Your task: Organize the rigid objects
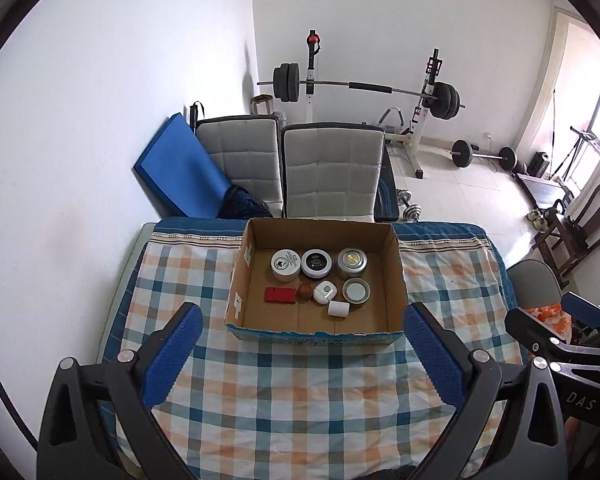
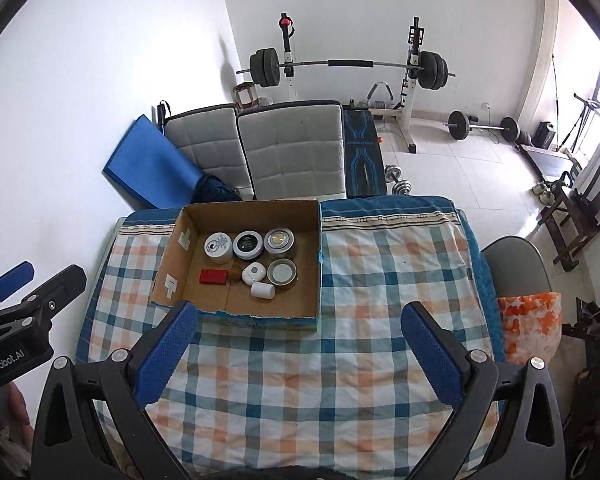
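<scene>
A cardboard box (image 1: 394, 280) (image 2: 318, 264) stands on the checked tablecloth at the table's far side. Inside are three round tins in a back row: white (image 1: 286, 264), black (image 1: 317, 263) and silver (image 1: 352, 261). In front lie a red block (image 1: 280, 295), a small brown piece (image 1: 305, 293), a white rounded device (image 1: 325, 292), a silver lid (image 1: 356, 291) and a white cylinder (image 1: 338, 309). My left gripper (image 1: 302, 330) is open and empty, hovering near the box's front edge. My right gripper (image 2: 300, 328) is open and empty, over the cloth to the box's right front.
Two grey padded chairs (image 1: 332, 168) stand behind the table, with a blue mat (image 1: 176, 168) against the left wall. A barbell rack (image 1: 364, 88) and dumbbells lie on the floor beyond. A grey chair with an orange patterned bag (image 2: 528, 320) stands at the table's right.
</scene>
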`<action>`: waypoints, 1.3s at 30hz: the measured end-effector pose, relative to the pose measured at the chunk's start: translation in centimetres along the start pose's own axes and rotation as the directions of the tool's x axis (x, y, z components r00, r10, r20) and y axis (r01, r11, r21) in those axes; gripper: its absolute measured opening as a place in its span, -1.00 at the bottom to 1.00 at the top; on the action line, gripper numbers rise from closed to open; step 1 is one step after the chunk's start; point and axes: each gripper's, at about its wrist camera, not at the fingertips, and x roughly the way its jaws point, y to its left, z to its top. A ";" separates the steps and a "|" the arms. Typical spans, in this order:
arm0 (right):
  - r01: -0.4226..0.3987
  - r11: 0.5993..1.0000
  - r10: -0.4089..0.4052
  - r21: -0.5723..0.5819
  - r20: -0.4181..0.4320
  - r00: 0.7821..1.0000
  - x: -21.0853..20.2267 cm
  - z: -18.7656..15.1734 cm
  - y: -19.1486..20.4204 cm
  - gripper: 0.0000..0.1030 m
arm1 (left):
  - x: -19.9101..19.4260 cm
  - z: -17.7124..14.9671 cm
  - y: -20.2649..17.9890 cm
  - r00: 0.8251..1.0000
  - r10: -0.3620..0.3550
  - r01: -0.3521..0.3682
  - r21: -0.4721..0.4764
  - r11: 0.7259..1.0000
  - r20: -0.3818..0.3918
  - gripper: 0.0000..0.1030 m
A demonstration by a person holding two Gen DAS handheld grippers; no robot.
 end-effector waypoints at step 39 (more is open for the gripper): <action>0.058 0.997 -0.060 0.045 0.042 0.997 -1.0 -0.3 -0.8 1.00 | -0.4 -1.1 -0.6 1.000 0.019 -0.019 -0.005 1.000 0.011 1.00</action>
